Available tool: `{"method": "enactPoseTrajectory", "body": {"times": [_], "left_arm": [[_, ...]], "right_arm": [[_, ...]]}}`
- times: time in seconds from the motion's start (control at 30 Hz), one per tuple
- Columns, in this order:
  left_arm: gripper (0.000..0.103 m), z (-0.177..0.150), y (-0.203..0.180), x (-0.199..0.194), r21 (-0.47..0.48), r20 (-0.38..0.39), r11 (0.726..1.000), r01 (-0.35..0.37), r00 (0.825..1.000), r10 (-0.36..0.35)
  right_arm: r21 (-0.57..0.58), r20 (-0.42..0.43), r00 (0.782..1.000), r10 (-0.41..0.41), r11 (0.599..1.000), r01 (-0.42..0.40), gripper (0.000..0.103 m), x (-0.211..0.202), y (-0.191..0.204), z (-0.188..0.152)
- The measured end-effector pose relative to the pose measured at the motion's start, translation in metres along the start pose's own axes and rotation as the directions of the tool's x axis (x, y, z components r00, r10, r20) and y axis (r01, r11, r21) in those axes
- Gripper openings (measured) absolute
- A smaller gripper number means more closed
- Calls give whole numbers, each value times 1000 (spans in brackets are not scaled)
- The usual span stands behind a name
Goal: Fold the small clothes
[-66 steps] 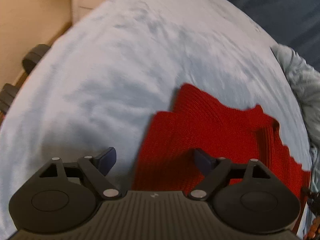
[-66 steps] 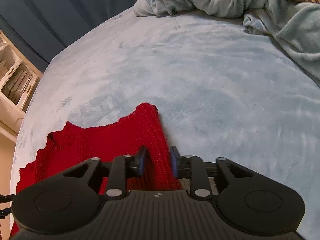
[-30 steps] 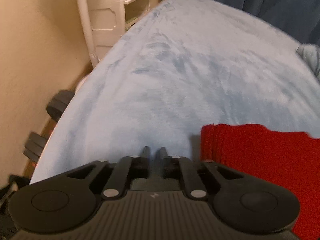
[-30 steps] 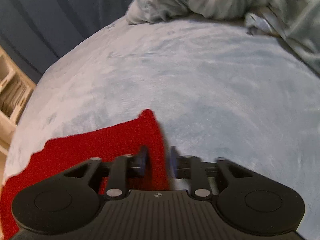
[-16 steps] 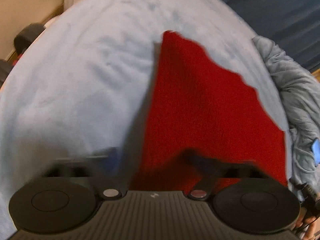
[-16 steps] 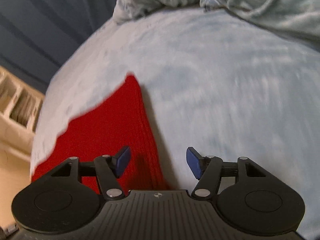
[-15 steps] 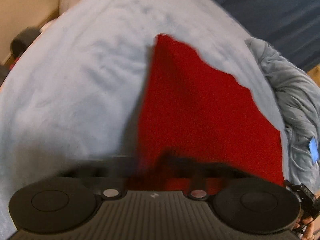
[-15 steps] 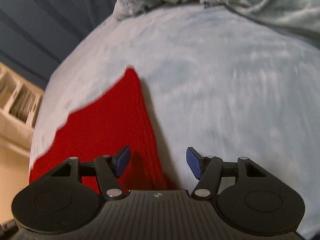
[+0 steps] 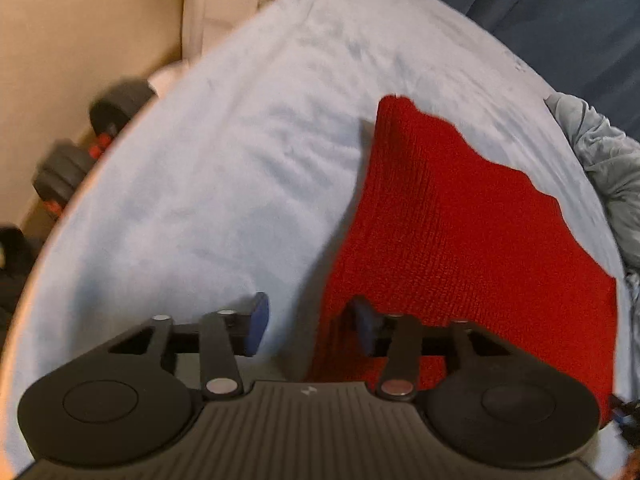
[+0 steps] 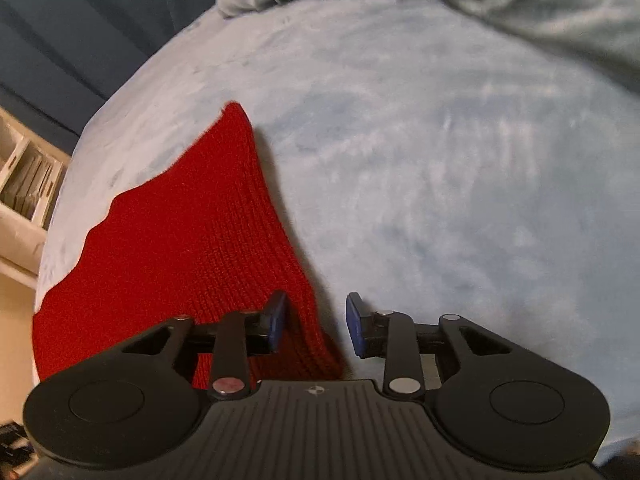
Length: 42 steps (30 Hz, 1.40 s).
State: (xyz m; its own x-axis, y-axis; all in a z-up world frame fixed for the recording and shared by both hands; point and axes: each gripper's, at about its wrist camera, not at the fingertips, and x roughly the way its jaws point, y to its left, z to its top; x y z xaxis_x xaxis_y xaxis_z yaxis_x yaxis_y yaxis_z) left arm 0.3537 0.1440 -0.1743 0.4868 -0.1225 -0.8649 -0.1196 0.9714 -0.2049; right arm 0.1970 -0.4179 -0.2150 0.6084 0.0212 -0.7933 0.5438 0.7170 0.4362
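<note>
Your left gripper (image 9: 308,322) sits low in the frame with its jaws spread wide and nothing between them; the blue pad on the frame's left hangs over bare bedding, the one on the frame's right sits over the near left edge of the red knit garment (image 9: 460,236). Your right gripper (image 10: 316,322) is also parted, not quite as wide, and it has hold of nothing: the left-hand pad is over the knit, the right-hand pad over the bedding, with the garment's near right corner lying between them, unpinched. Whether either pad touches the cloth, you cannot tell from here. The red knit garment (image 10: 192,248) lies flat on the pale blue bed cover (image 9: 224,184), spread between your two grippers. In the left wrist view it fills the lower right and narrows to a point at upper centre; in the right wrist view it fills the lower left and tapers to a point left of centre. Its far edge runs in a stepped, wavy line. Past it, the bed cover (image 10: 440,152) stretches away. Further out, a rumpled grey-green blanket (image 10: 520,4) is heaped across the top of the right wrist view, and dark blue curtains (image 9: 560,20) hang behind the bed. At the left edge of the left wrist view, black dumbbells (image 9: 80,152) rest against a beige wall.
</note>
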Motion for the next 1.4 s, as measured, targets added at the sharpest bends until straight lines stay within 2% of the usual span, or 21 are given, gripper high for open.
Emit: {"method": "enactPoseTrajectory", "body": {"times": [0.1,0.2,0.3,0.37,0.43,0.47,0.5,0.53,0.57,0.63,0.7,0.77,0.87,0.93,1.0,1.07,1.2,1.3,1.4], "left_arm": [[57,1,-15,-24,60,99,997,-58,994,52],[61,15,-37,-30,87,160,996,-33,987,19],[79,31,-64,-16,93,186,996,-4,983,-14],[81,35,-81,5,128,174,991,-25,985,2],[81,37,-92,40,193,133,973,-125,986,100],[84,36,-92,54,224,130,957,-186,979,160],[93,36,-87,62,237,151,947,-217,971,185],[97,38,-78,61,209,187,943,-259,957,222],[97,40,-68,59,174,196,943,-282,949,248],[97,43,-44,53,124,185,957,-261,954,236],[97,42,-32,49,127,194,921,-369,919,342],[97,37,-18,38,153,198,904,-399,909,368],[98,22,-9,-2,134,208,924,-357,922,326],[103,7,-13,-36,106,217,946,-308,935,280],[103,-13,-26,-74,86,246,965,-247,944,220],[103,-35,-41,-108,91,271,976,-196,948,165],[103,-80,-69,-163,104,291,983,-150,950,114],[103,-113,-82,-194,118,301,983,-139,949,98],[103,-142,-87,-218,120,297,979,-163,947,121]], "right_arm": [[-116,99,992,-73,990,84,38,-25,22,-4],[-227,199,979,-49,969,94,36,-31,48,-1],[-317,184,983,21,948,39,22,-14,74,7],[-331,158,987,31,943,24,22,7,86,13],[-318,113,993,20,948,17,23,30,91,17],[-311,89,996,0,950,28,23,42,91,17],[-308,95,995,-26,950,54,26,48,87,16],[-299,97,995,-22,953,50,31,50,83,16],[-274,96,995,-3,961,29,33,47,76,16],[-213,82,996,32,977,-14,33,38,59,17],[-202,71,997,27,979,-12,34,32,50,12],[-199,78,997,-27,979,42,37,19,43,5],[-166,106,994,4,986,14,43,-16,43,-4],[-187,143,989,40,982,-13,60,-48,56,-15],[-217,151,986,75,975,-41,67,-72,71,-26],[-233,139,985,106,970,-72,68,-95,88,-37],[-259,148,965,217,950,-174,80,-154,115,-72],[-305,194,950,244,936,-178,83,-194,124,-104],[-352,208,945,254,920,-170,83,-220,126,-131]]}}
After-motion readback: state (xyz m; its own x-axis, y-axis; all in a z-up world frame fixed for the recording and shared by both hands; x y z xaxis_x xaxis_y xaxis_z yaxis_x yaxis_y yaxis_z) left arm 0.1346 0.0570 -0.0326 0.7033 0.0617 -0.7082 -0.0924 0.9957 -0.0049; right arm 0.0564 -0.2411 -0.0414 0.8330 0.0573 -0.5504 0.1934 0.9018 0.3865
